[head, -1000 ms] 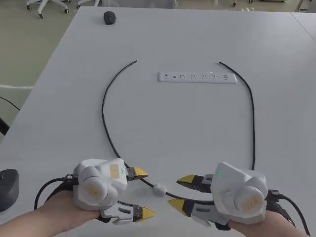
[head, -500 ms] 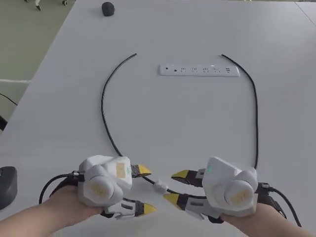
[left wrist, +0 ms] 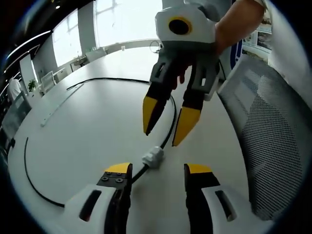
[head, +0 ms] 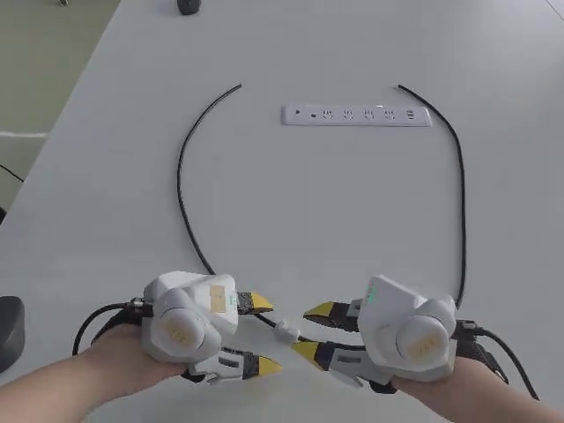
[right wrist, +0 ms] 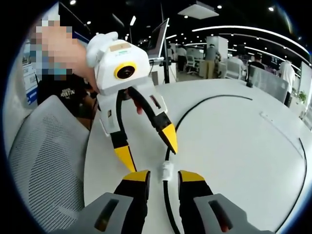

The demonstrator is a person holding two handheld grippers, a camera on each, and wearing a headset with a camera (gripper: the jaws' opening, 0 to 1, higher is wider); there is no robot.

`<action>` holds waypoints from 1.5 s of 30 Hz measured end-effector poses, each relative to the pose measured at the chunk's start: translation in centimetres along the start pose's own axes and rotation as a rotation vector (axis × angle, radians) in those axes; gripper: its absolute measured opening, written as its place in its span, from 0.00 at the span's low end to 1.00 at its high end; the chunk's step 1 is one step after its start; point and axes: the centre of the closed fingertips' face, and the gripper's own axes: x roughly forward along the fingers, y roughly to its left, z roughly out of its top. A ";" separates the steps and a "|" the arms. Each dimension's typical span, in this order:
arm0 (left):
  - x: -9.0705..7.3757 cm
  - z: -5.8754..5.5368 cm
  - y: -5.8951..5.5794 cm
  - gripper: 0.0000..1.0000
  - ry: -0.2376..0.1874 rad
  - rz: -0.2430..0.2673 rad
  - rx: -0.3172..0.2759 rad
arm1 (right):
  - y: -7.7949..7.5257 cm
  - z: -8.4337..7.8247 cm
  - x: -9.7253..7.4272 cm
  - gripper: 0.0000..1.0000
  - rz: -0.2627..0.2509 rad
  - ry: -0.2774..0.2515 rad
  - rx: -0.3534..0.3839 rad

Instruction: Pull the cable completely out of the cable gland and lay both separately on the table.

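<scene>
Both tools, left (head: 260, 333) and right (head: 313, 330), stand open and grip nothing, tips facing across the gland (head: 285, 331). It lies on the surface (head: 352, 203), still threaded on the cable (head: 179, 176). Over the last second the right tool has edged nearer the gland; the cable's loop lies unchanged.

White gland (head: 285, 331) mid black U-shaped cable (head: 179, 176)
</scene>
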 end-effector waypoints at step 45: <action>1.7 -0.3 0.9 0.18 -0.022 -0.063 0.016 | -0.1 -1.7 2.3 0.10 0.054 0.055 -0.025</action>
